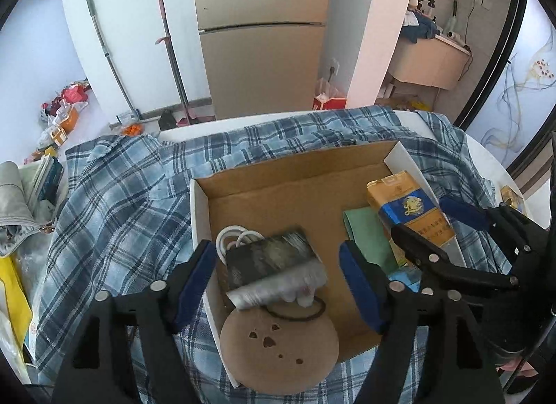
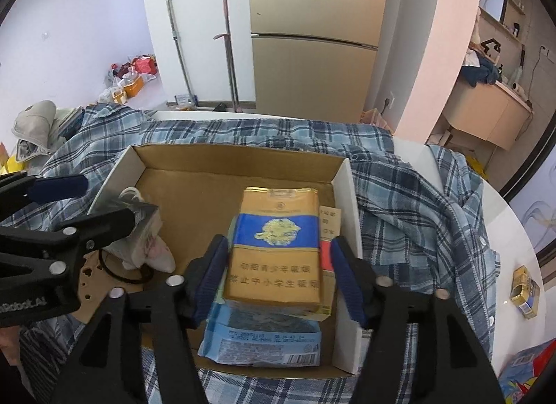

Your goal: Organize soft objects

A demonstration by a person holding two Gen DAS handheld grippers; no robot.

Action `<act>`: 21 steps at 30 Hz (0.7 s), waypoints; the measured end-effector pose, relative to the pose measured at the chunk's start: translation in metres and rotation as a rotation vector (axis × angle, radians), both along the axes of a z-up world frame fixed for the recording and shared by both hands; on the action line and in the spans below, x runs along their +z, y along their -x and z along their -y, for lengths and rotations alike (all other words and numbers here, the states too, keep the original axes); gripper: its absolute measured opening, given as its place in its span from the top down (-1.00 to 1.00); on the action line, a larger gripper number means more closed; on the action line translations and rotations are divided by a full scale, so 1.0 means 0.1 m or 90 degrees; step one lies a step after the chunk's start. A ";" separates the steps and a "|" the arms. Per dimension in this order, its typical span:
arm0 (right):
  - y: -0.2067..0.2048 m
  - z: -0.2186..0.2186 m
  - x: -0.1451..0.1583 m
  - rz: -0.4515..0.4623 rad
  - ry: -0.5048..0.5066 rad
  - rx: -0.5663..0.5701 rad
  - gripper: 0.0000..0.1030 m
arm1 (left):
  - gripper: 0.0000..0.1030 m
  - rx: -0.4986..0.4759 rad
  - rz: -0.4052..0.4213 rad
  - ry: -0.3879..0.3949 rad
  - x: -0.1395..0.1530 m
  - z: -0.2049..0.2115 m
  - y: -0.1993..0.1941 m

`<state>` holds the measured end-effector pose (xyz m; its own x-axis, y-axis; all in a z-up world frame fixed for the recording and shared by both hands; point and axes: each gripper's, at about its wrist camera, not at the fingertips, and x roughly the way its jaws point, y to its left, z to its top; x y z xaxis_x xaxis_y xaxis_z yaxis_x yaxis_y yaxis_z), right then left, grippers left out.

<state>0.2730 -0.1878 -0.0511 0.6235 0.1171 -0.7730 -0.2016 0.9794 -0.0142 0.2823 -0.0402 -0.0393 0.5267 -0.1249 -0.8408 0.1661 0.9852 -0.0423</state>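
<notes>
A bright domestic room in daylight, seen past a round white table.

A tall gold three-door refrigerator (image 1: pixel 262 32) stood against the far white wall (image 1: pixel 139 21), with a mop (image 1: pixel 107 56) and a broom (image 1: pixel 172 59) leaning beside it. A pink pillar (image 1: pixel 378 28) rose to its right, before a washroom with a beige vanity cabinet (image 1: pixel 431 59). Bags (image 1: pixel 64 105) cluttered the pale floor at left.

Gold fridge (image 1: pixel 264 39) behind; two mops (image 1: pixel 173 59) against wall; bags (image 1: pixel 66 105) on floor.
</notes>
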 end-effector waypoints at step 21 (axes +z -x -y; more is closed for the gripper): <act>0.26 0.10 0.51 0.091 -0.029 -0.006 -0.47 | -0.64 0.024 0.147 -0.005 0.75 -0.14 0.48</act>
<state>0.2470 -0.1975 -0.0001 0.7280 0.1434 -0.6704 -0.1914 0.9815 0.0021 0.2345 -0.0261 0.0358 0.7094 -0.0956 -0.6983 0.1338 0.9910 0.0003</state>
